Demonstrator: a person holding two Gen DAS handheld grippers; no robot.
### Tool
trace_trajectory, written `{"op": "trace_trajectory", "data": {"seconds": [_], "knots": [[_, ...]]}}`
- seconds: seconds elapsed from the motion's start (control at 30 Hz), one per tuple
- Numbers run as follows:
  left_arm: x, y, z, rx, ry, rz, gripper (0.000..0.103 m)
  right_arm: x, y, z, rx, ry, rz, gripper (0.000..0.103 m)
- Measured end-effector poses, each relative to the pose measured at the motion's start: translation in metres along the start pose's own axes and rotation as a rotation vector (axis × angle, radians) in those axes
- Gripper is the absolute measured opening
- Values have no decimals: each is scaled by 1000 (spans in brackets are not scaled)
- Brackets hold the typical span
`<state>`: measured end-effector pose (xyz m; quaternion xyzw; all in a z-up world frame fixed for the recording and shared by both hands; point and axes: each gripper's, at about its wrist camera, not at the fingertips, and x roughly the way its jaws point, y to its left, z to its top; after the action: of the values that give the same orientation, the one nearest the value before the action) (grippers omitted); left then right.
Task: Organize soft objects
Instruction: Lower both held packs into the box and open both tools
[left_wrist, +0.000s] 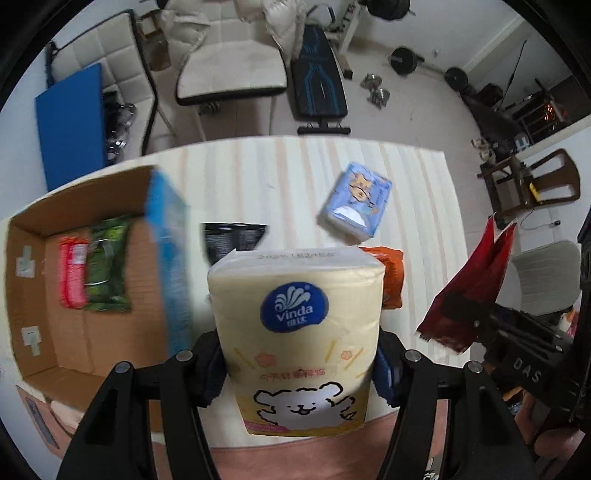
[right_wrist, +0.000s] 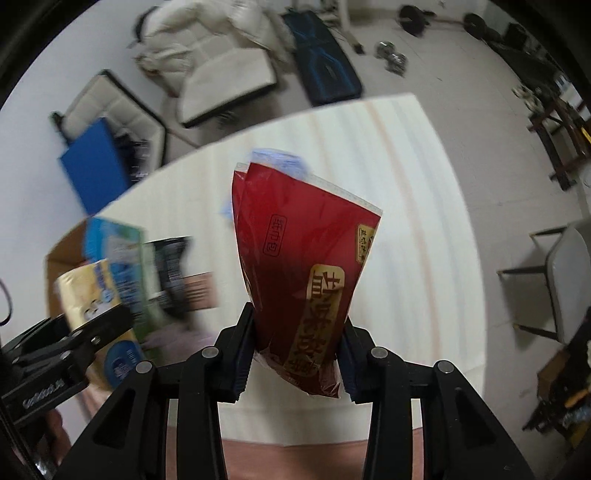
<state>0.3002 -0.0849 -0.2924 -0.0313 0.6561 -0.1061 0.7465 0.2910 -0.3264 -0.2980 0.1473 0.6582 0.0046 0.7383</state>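
Note:
My left gripper is shut on a cream Vinda tissue pack and holds it above the table, right of an open cardboard box. The box holds a red packet and a green packet. My right gripper is shut on a red snack bag, also held above the table; the bag shows in the left wrist view. A blue tissue pack, a black pouch and an orange packet lie on the table.
The striped white table has a pink near edge. A blue box stands at the cardboard box's right wall. Chairs, a weight bench and dumbbells are on the floor beyond.

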Motion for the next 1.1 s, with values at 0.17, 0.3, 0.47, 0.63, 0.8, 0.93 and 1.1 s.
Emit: {"op": "trace_trajectory", "data": {"seconds": [0.17, 0.3, 0.47, 0.63, 0.8, 0.93, 1.1], "knots": [[-44, 67, -11, -39, -41, 15, 61, -31, 78, -25, -72, -27, 101, 42], [-63, 126, -16, -69, -63, 68, 61, -41, 150, -41, -128, -35, 151, 42], [-67, 206, -16, -129, -56, 110, 61, -17, 231, -52, -162, 4, 203, 42], [-50, 266, -4, -162, -37, 147, 61, 30, 294, -46, -190, 40, 157, 42], [-19, 313, 12, -187, 19, 163, 61, 84, 331, -32, -231, 89, 44, 42], [14, 335, 21, -201, 78, 162, 61, 124, 340, -22, -258, 132, -45, 42], [52, 349, 31, -185, 144, 182, 61, 164, 348, -12, -288, 174, -151, 42]]}}
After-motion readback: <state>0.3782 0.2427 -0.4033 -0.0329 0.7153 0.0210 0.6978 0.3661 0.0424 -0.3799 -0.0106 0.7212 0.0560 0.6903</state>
